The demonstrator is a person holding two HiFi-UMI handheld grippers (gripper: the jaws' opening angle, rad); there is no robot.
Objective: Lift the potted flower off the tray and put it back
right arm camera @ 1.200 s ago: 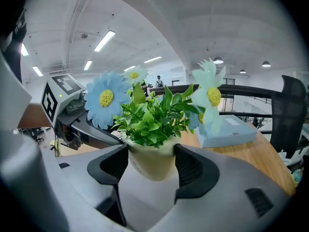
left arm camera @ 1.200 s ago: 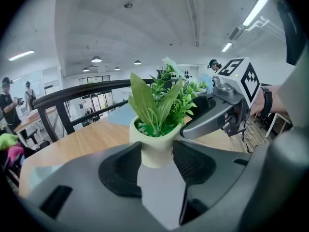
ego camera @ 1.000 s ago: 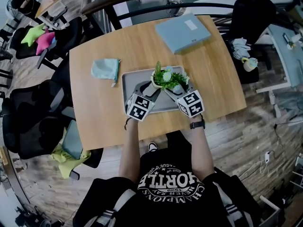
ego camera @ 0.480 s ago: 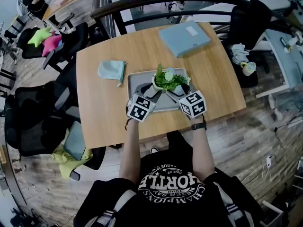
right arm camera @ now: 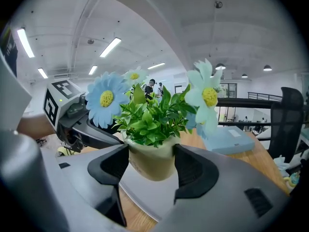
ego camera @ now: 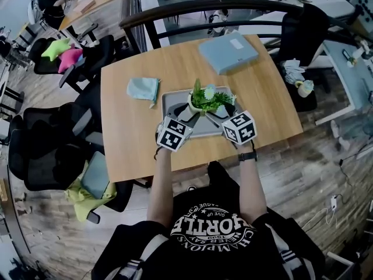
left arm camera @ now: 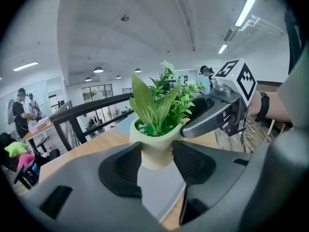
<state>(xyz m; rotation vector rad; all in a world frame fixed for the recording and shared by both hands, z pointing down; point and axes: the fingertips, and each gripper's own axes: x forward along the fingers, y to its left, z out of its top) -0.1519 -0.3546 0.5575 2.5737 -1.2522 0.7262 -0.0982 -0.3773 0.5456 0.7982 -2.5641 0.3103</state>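
The potted flower [ego camera: 205, 98], a pale green pot with leaves and light-blue daisies, hangs just above the grey tray [ego camera: 172, 100] at the middle of the wooden table. My left gripper [ego camera: 187, 111] grips the pot from its left and my right gripper [ego camera: 217, 111] grips it from its right. In the left gripper view the pot [left arm camera: 155, 151] sits pinched between both pads, with the tray [left arm camera: 159, 190] below it. In the right gripper view the pot [right arm camera: 152, 161] is likewise clamped, and its base hangs over the tray [right arm camera: 147, 195].
A light-blue cloth [ego camera: 143, 88] lies left of the tray. At the table's far right lies a flat blue box [ego camera: 228, 51]. Black chairs [ego camera: 52, 150] stand to the left and a black railing [ego camera: 192, 7] runs behind the table [ego camera: 128, 150].
Both grippers have risen together with the pot held between them, so the pot now hangs off the tray. The jaws have kept the same spread.
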